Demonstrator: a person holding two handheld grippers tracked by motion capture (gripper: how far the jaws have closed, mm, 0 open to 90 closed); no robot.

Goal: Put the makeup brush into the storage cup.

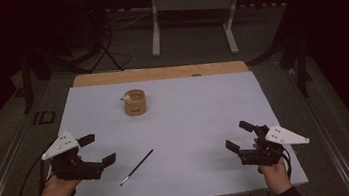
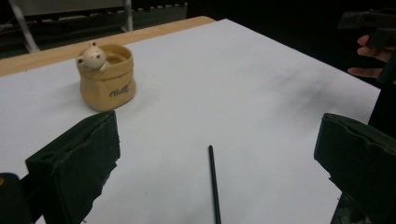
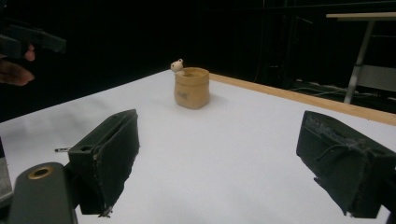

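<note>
Lone pot [image 1: 135,103], thin stick [image 1: 136,167]; elsewhere open

the high view looks forward and down from above the near edge of the white table [image 1: 191,126], taking in the whole top and the dark floor beyond. the left gripper view sits low, close over the table, facing the tan pot [image 2: 106,77] at upper left of its frame. the right gripper view, equally low, faces the same pot [image 3: 191,87] at upper centre. all three views share the pot [image 1: 135,103] and the table's wooden far edge.

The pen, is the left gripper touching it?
Apart. High view shows bare sheet between the left gripper and the pen.
</note>
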